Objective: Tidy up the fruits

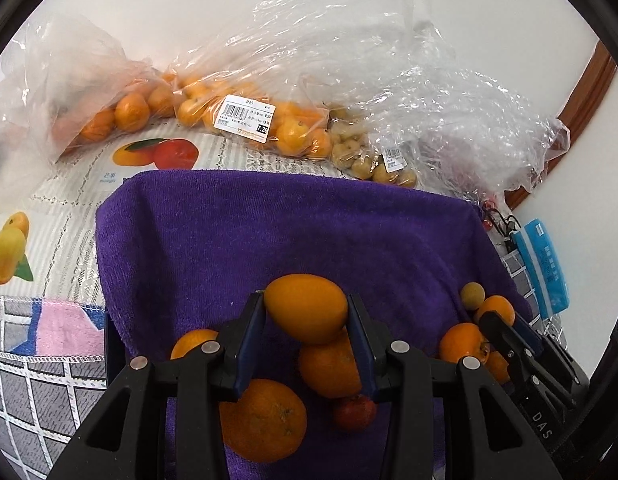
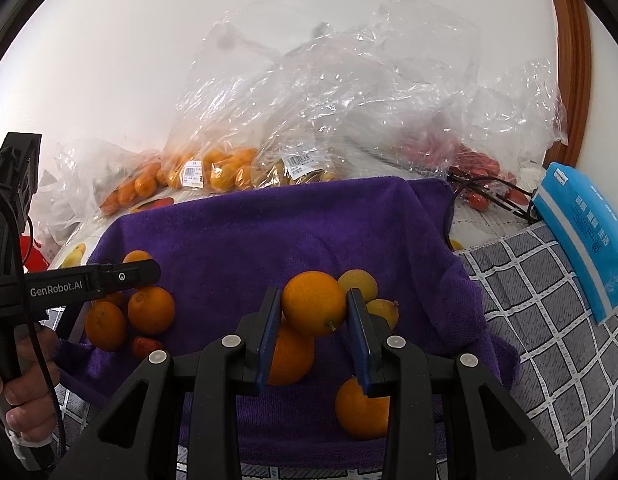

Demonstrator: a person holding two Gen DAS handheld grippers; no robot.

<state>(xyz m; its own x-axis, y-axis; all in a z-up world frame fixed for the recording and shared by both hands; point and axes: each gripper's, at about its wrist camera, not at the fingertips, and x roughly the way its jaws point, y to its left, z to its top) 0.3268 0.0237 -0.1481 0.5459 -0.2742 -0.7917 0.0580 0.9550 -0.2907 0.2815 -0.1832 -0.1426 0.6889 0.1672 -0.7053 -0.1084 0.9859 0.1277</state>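
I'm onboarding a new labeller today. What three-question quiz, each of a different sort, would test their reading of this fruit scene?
1. True or false: the left gripper is shut on an orange fruit.
2. What do the loose fruits lie on? A) purple towel B) a metal tray C) a wooden bowl
3. Fill in: behind the towel lie clear plastic ___ of fruit.

Key: 1 true; 2 A; 3 bags. The right gripper likewise grips an orange.
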